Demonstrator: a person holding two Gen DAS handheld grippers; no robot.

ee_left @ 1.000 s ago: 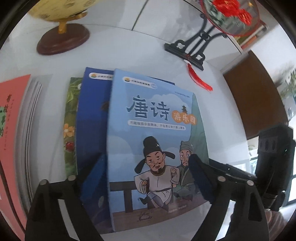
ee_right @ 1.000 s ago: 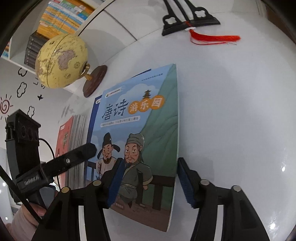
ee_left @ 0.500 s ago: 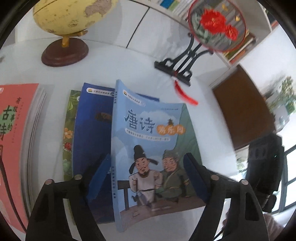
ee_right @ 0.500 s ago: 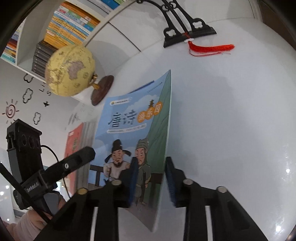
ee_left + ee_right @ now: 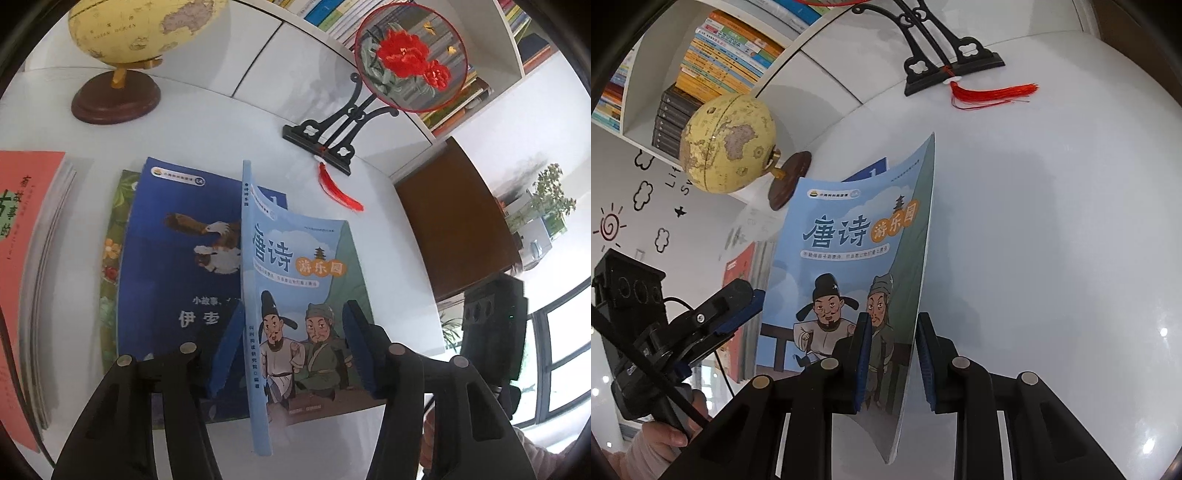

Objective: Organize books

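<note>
White and glossy, the surface carries a globe at upper left and a fan stand at upper centre of the left wrist view; shelves of books fill the background. A light blue book stands tilted up off a dark blue book, which lies flat on a green one; a pink stack sits at far left. The right hand-held gripper has its jaws narrowed on the light blue book's fore edge near the bottom, seemingly pinching it. The left hand-held gripper is closing with the spine side between its jaws; its pads do not look pressed on yet. The book looks thin, light and floppy, its cover bowing; holding near the spine should keep it stiffest, and the glossy cover may slip.
</note>
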